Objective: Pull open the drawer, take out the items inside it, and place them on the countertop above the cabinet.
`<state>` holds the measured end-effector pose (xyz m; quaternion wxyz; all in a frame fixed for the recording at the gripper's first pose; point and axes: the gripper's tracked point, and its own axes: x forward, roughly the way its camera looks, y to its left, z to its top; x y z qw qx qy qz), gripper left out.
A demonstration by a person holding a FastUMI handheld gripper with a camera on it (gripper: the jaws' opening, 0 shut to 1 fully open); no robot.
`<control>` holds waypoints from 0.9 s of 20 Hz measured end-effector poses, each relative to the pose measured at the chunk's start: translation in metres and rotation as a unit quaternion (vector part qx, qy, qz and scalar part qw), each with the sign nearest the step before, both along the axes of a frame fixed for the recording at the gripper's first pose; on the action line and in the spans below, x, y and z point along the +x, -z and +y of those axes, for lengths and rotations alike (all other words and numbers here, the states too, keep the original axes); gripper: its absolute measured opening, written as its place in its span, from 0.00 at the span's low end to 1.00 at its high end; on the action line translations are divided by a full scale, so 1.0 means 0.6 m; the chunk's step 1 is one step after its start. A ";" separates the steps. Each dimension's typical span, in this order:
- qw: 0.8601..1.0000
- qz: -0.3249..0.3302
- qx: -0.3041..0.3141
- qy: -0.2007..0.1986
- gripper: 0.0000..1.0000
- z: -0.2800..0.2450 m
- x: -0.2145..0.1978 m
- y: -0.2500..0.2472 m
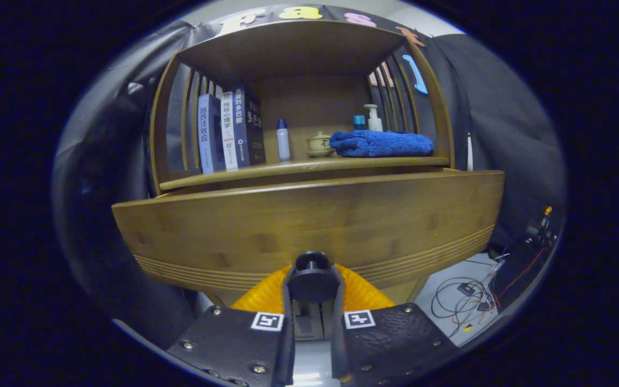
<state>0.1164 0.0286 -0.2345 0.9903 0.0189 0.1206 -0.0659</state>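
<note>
Your gripper (312, 279) pinches round dark knob (312, 279) on curved, grooved wooden drawer (309, 220); fluffy blue towel (382, 144) on countertop (304, 166) above.

Black cloth (508, 123) drapes the booth walls on both sides, creased at the upper left. At the lower right a pale floor (438, 298) carries a tangle of thin cables (468, 293) and a small device. A strip of white wall (422, 19) shows at the top.
</note>
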 end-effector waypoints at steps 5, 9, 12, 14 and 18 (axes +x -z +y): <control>1.000 -0.009 -0.004 0.000 0.27 0.005 -0.058 0.000; 1.000 -0.010 -0.006 0.001 0.27 0.008 -0.092 0.002; 1.000 -0.009 0.002 0.003 0.27 0.010 -0.134 0.015; 1.000 -0.010 -0.011 -0.003 0.26 0.013 -0.139 0.019; 1.000 -0.010 -0.018 -0.008 0.27 0.011 -0.139 0.024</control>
